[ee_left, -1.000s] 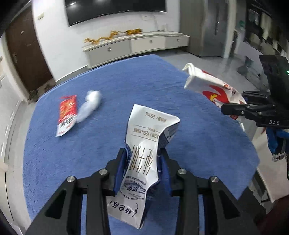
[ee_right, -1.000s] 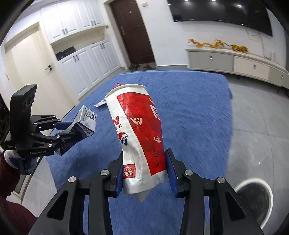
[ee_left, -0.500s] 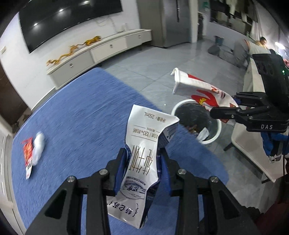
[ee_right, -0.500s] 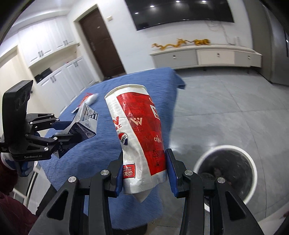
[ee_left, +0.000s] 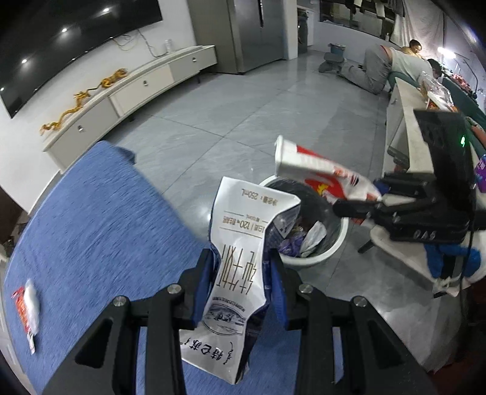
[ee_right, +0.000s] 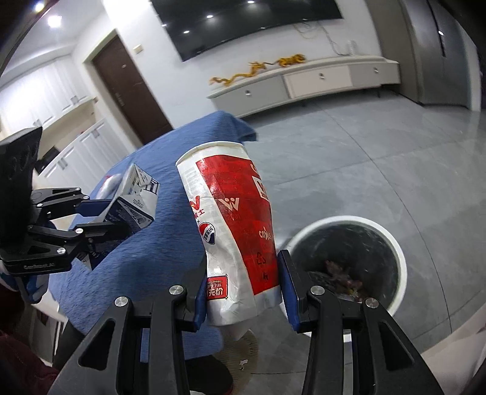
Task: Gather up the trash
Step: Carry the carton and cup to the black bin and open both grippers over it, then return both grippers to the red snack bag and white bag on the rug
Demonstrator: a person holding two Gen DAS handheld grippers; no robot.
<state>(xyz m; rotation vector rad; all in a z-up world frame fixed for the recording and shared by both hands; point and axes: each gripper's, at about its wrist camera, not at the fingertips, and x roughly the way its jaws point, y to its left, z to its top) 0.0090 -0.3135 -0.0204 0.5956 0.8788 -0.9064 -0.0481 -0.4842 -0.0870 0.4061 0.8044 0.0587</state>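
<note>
Both grippers hold trash near the white bin point(ee_right: 395, 243).
Left gripper point(ee_left: 241, 281) fingers clamp the upright milk carton point(ee_left: 243, 261); right gripper point(ee_right: 243, 285) fingers clamp the paper cup point(ee_right: 234, 231), rim up; blue table point(ee_left: 91, 228) beside.

A grey tiled floor point(ee_right: 379, 145) runs to a white wall with a dark television point(ee_right: 243, 21), a low white cabinet point(ee_right: 303, 82), and a brown door point(ee_right: 130, 94).

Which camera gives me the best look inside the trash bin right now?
Left wrist: the trash bin sits ahead with wrappers visible inside, though the milk carton covers its near-left side. Right wrist shows the bin too, but dark inside.
</note>
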